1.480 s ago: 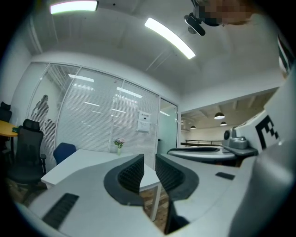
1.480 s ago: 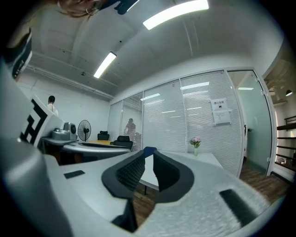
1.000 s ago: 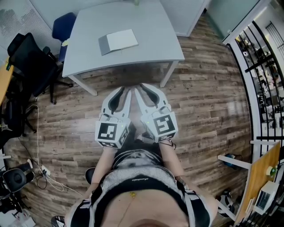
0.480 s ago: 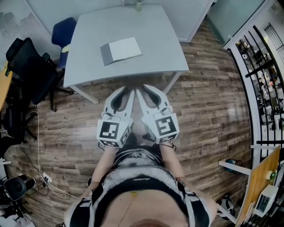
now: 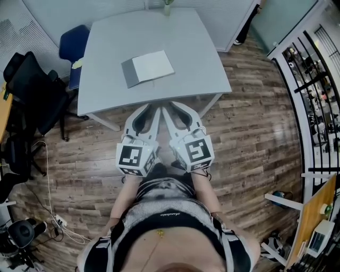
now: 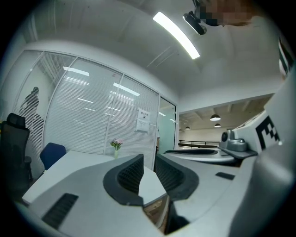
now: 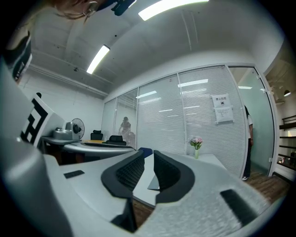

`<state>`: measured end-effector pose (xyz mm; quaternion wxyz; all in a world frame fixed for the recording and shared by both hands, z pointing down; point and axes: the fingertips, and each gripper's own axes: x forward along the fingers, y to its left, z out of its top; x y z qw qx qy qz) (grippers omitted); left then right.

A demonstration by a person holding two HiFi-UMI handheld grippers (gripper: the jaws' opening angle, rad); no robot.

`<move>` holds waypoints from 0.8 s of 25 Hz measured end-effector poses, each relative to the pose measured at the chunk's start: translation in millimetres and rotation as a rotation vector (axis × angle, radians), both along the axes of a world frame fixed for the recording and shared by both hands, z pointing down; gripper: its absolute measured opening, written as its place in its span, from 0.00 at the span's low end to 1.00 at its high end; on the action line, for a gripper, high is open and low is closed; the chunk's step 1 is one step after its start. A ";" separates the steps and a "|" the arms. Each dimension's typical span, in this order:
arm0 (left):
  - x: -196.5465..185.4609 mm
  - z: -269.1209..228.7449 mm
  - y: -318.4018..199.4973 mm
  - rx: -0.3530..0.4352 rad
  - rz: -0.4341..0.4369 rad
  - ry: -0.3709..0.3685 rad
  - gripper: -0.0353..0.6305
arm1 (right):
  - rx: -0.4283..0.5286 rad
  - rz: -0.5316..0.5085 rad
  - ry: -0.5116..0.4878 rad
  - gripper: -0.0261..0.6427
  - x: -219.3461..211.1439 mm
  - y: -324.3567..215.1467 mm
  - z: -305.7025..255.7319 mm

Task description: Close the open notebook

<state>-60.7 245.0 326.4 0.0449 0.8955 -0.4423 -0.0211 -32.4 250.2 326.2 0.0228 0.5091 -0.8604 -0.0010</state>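
Observation:
The open notebook (image 5: 147, 68) lies flat on the grey table (image 5: 191, 48), a grey cover on its left and a white page on its right. Both grippers hang side by side in front of my body, over the wooden floor just short of the table's near edge. My left gripper (image 5: 153, 108) and my right gripper (image 5: 166, 105) point at the table, jaws drawn together with only a thin slit and nothing held. In the right gripper view a dark corner of the notebook (image 7: 154, 183) shows past the right gripper (image 7: 149, 156). The left gripper (image 6: 149, 162) faces the tabletop.
A small vase of flowers (image 5: 168, 6) stands at the table's far edge. A blue chair (image 5: 74, 45) and a black office chair (image 5: 32, 85) stand to the left. Cables (image 5: 53, 212) trail on the floor at left; shelving (image 5: 319, 79) lines the right.
The table and notebook have slid lower in the head view and come nearer. Both grippers keep the same pose in front of my body.

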 end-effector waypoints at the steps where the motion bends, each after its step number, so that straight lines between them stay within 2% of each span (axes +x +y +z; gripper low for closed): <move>1: -2.5 0.7 -3.7 -0.001 0.002 0.000 0.16 | 0.003 0.003 0.000 0.14 -2.4 -4.0 0.6; 12: -30.5 13.3 -40.8 -0.018 0.024 -0.007 0.16 | -0.018 0.017 -0.009 0.14 -29.1 -40.6 14.1; 20: -29.5 20.0 -49.2 -0.042 0.043 -0.016 0.16 | -0.045 0.032 -0.015 0.14 -28.5 -47.6 22.1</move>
